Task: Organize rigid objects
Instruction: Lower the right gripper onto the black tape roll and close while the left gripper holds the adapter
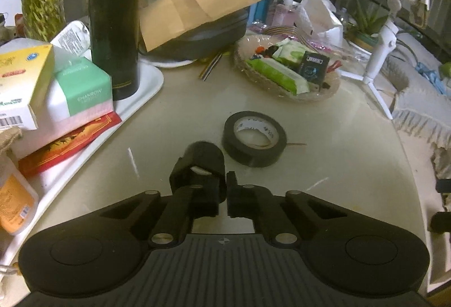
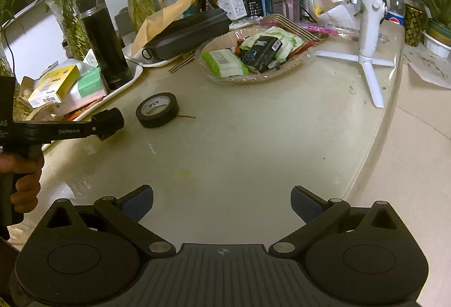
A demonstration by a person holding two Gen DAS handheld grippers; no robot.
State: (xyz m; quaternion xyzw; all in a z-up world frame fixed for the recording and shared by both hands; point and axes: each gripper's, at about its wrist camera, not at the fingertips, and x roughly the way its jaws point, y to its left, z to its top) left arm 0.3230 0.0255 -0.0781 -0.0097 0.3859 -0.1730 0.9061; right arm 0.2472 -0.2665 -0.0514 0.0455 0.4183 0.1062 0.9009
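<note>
My left gripper (image 1: 225,188) is shut on a small black tape roll (image 1: 204,161) and holds it just above the table; it also shows in the right wrist view (image 2: 108,122) at the left. A larger black tape roll (image 1: 253,137) lies flat on the table just ahead and right of it, also in the right wrist view (image 2: 157,109). My right gripper (image 2: 222,204) is open and empty, above the table's near part, apart from both rolls.
A white tray (image 1: 146,87) at left holds a tall black bottle (image 1: 115,22) and boxes (image 1: 81,92). A glass dish (image 2: 253,53) of packets sits behind. A white tripod gimbal (image 2: 369,24) stands at right, near the table edge (image 2: 375,137). A black case (image 2: 186,33) lies at the back.
</note>
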